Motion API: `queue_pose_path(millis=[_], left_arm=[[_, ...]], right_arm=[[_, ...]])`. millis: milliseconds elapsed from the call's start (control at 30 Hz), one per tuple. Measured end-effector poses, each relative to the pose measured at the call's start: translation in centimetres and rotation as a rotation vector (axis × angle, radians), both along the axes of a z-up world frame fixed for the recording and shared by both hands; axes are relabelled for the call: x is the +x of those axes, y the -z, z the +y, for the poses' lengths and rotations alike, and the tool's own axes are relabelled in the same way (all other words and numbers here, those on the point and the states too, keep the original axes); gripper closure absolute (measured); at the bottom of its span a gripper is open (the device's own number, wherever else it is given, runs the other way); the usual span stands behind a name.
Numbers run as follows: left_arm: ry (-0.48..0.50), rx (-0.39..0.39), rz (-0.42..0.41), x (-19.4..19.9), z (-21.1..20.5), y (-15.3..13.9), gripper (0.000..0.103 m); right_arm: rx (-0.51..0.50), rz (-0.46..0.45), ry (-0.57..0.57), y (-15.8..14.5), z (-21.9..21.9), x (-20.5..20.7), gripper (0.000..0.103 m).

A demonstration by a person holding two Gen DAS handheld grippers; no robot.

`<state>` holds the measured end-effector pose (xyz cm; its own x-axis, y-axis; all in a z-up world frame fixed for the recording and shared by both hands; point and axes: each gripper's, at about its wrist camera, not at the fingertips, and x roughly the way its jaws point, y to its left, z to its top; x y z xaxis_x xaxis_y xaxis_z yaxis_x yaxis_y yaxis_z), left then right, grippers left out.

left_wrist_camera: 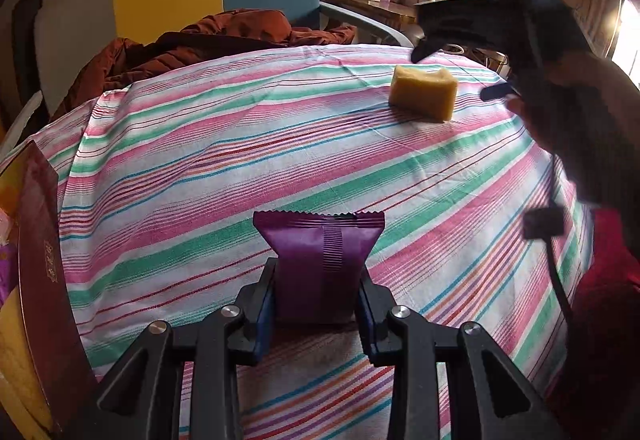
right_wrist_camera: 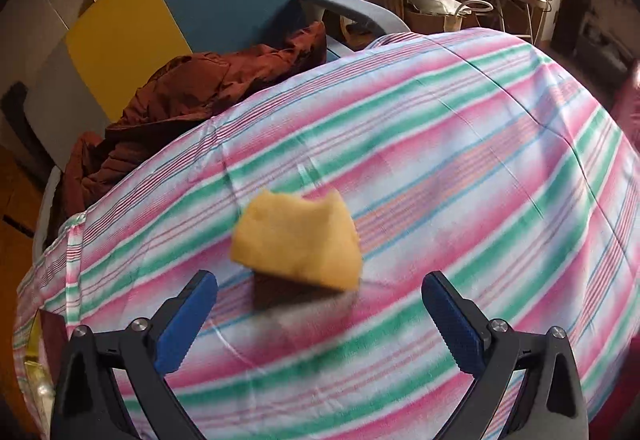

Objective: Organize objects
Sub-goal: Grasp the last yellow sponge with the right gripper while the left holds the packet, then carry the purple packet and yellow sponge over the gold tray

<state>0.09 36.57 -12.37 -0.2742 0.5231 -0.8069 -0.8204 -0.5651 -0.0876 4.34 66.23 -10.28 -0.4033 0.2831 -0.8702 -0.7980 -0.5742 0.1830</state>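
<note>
Left gripper (left_wrist_camera: 318, 276) jaws narrow, clamped on purple packet (left_wrist_camera: 320, 256); packet upright, held by its sides, likely for carrying to box (left_wrist_camera: 44, 272) at left table edge. Striped cloth (left_wrist_camera: 240, 144) otherwise bare between. Sponge (right_wrist_camera: 298, 242) lies loose on cloth, far right. Right gripper (right_wrist_camera: 320, 314) jaws wide, straddling approach, sponge just ahead, untouched; grasp judged next.
</note>
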Motion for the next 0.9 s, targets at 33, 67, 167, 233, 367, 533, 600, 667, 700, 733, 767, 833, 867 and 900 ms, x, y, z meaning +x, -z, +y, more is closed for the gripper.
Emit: queue_pose_path(millis=[33,67,167,233,367,533,600,667,700,733,767,833,867,900], left_arm=[[0.003,0.001,0.002,0.0,0.0,0.1,0.069],[0.007,-0.001,0.005,0.1,0.0,0.2,0.069],[0.008,0.01,0.006,0.2,-0.2,0.3,0.069],[0.012,0.015,0.003,0.1,-0.3,0.3,0.069],[0.013,0.029,-0.004,-0.1,-0.5,0.4,0.069],[-0.014,0.022,-0.01,0.0,-0.8,-0.1,0.069],[-0.028,0.022,-0.001,0.2,-1.4,-0.6,0.069],[-0.032,0.026,0.014,0.5,-1.9,-1.4,0.069],[-0.033,0.031,0.023,0.7,-2.2,-1.8,0.069],[-0.035,0.037,0.032,0.8,-2.4,-2.3,0.069],[-0.039,0.042,0.037,1.0,-2.8,-2.8,0.069],[-0.049,0.057,0.047,1.2,-3.5,-3.7,0.069],[-0.057,0.059,0.056,1.4,-3.8,-4.1,0.069],[-0.064,0.061,0.057,1.4,-4.2,-4.5,0.069]], right_arm=[[0.011,-0.02,-0.009,0.2,0.0,-0.9,0.0],[0.023,-0.044,-0.016,0.6,0.0,-1.9,0.0],[0.045,-0.114,-0.051,2.1,-0.1,-4.1,0.0],[0.052,-0.181,-0.073,3.3,-0.3,-4.3,0.028],[0.053,-0.139,-0.141,2.3,-2.1,-2.2,0.031],[-0.016,-0.034,-0.24,0.8,-6.4,1.4,0.03],[-0.014,-0.015,-0.28,1.0,-8.5,2.3,0.029],[-0.017,-0.006,-0.309,1.5,-9.8,2.6,0.029],[-0.023,-0.003,-0.328,1.9,-10.5,2.6,0.029],[-0.017,-0.01,-0.342,2.2,-10.9,2.4,0.029],[0.005,-0.028,-0.358,2.4,-11.4,2.2,0.029],[0.034,-0.044,-0.394,2.7,-12.1,1.6,0.029],[0.039,-0.038,-0.41,2.7,-12.3,1.3,0.029],[0.048,-0.035,-0.424,2.6,-12.6,1.1,0.029]])
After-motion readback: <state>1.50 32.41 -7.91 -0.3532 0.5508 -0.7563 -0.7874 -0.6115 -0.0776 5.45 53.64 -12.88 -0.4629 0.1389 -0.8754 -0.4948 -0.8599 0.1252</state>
